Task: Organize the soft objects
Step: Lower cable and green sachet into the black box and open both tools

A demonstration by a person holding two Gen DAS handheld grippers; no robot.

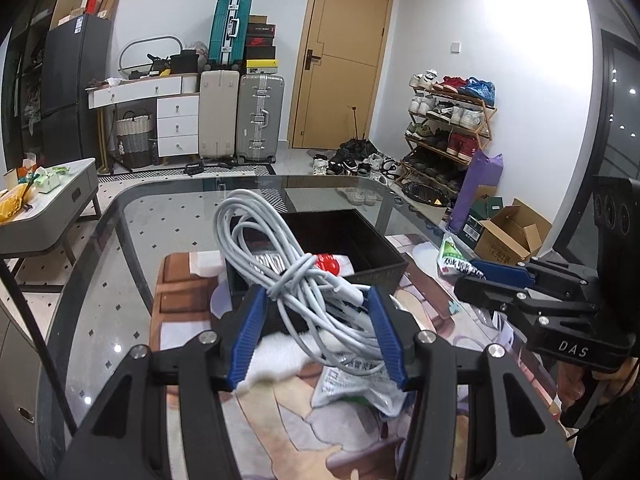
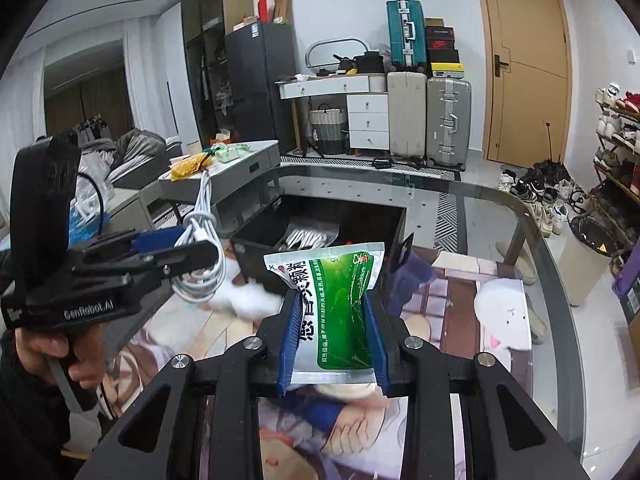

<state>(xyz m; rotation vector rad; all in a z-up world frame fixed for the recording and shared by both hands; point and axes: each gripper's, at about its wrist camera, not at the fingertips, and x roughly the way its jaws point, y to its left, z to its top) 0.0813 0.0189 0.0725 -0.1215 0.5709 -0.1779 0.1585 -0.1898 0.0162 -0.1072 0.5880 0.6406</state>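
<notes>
My left gripper (image 1: 318, 300) is shut on a coiled white cable (image 1: 280, 256), held up above the table in front of the black box (image 1: 360, 236). In the right wrist view the same cable (image 2: 204, 248) hangs from the left gripper (image 2: 200, 252) at the left. My right gripper (image 2: 332, 304) is shut on a green-and-white pouch (image 2: 340, 300), lifted just before the black box (image 2: 320, 220). In the left wrist view that pouch (image 1: 456, 258) and the right gripper (image 1: 480, 276) show at the right. The box holds a red item (image 1: 328, 264) and packets.
A printed mat (image 2: 460, 300) covers the glass table (image 1: 120, 260). On the mat lie a white fluffy piece (image 2: 248, 300) and another white-green pouch (image 1: 352, 384). A low side table (image 1: 60, 200), suitcases, a shoe rack and cardboard boxes stand around the room.
</notes>
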